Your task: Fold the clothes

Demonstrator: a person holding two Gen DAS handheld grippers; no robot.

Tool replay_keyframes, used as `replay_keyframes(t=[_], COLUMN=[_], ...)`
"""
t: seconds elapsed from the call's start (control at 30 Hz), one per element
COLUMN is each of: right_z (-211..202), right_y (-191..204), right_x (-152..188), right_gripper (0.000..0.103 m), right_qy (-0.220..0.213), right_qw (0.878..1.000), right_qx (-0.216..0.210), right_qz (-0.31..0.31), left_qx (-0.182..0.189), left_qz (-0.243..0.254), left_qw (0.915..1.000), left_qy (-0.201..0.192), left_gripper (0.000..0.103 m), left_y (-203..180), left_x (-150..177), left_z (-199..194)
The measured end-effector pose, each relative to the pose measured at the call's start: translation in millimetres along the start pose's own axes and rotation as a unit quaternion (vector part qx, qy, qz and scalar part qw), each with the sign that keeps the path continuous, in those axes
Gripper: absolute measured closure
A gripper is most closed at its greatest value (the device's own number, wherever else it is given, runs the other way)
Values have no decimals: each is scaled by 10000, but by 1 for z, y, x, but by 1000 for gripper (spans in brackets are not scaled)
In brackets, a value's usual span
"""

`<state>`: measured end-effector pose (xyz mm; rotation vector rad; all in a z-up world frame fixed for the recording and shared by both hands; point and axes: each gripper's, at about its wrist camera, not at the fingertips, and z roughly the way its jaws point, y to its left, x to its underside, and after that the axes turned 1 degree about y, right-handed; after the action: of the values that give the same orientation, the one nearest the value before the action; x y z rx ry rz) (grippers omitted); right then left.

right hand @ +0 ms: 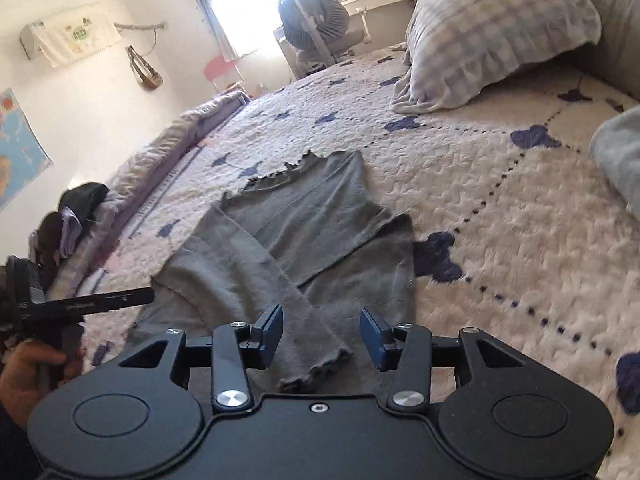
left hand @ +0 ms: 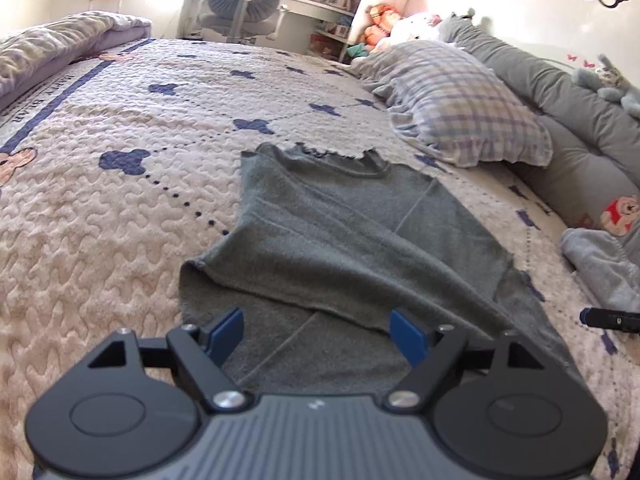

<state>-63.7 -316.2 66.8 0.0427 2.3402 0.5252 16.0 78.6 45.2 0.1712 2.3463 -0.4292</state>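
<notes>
While the grey top [left hand: 344, 232] lies spread on the quilted bedspread [left hand: 120, 208], both tools hover over its near edge with nothing gripped. Its frilled neckline points to the far side of the bed, and both sleeves are folded in across the body, one crossing the other toward the near hem.

From the left wrist view, the left tool [left hand: 318, 334] stands wide open, its blue pads [left hand: 228, 330] apart above the near part of the garment and clear of the cloth. From the right wrist view, the right tool [right hand: 320, 336] is partly open; the ruffled sleeve cuff [right hand: 316, 364] lies between and below its pads, but they do not press on it. At the left edge of that view a hand [right hand: 28, 376] holds the other tool's handle.

A plaid pillow [left hand: 460, 108] rests at the far right of the bed, against long grey cushions [left hand: 568, 120]. A folded light grey cloth [left hand: 600, 268] lies just right of the top, apart from it. A rolled duvet [left hand: 60, 48] runs along the far left edge, and a grey desk chair [left hand: 244, 0] stands beyond the bed by shelves.
</notes>
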Motion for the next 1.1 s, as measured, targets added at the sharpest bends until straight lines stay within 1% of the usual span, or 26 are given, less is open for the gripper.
replay_keyframes(t=[0.1,0.13,0.2,0.23,0.3,0.4,0.43,0.47,0.57,0.63,0.67,0.8,0.93,1.1], right_z=[27,33,45,48,55,58,58,57,54,52,51,49,50,50], right_y=[-1,4,13,20,27,33,36,39,46,46,46,42,42,42], right_x=[-5,-3,2,5,10,16,17,17,14,12,11,6,2,-3], right_gripper=[64,67,67,67,71,83,93,98,100,100,102,102,102,102], right_qy=[303,361,471,509,599,629,627,632,581,514,473,289,235,107], right_qw=[9985,9977,9951,9930,9890,9856,9841,9817,9774,9768,9762,9745,9731,9721], right_qx=[310,314,333,374,496,569,598,663,782,879,959,1201,1265,1404], right_qz=[-324,-479,-804,-996,-1256,-1466,-1549,-1672,-1876,-1885,-1889,-1876,-1909,-1876], left_qx=[-238,-299,-397,-417,-465,-560,-576,-583,-611,-623,-627,-722,-765,-923], left_qz=[44,56,45,12,-9,32,37,35,38,56,63,143,183,247], left_qw=[9997,9995,9992,9991,9989,9984,9982,9982,9980,9979,9979,9971,9968,9954], left_qy=[54,64,87,98,109,114,134,155,176,175,173,170,161,117], left_gripper=[18,18,17,17,16,12,12,11,11,11,11,11,11,11], left_y=[0,0,1,2,2,1,1,2,2,1,1,-2,-3,-4], left_x=[2,2,2,2,2,3,3,3,3,3,3,3,3,3], left_z=[3,4,5,5,6,6,6,6,7,7,7,8,8,7])
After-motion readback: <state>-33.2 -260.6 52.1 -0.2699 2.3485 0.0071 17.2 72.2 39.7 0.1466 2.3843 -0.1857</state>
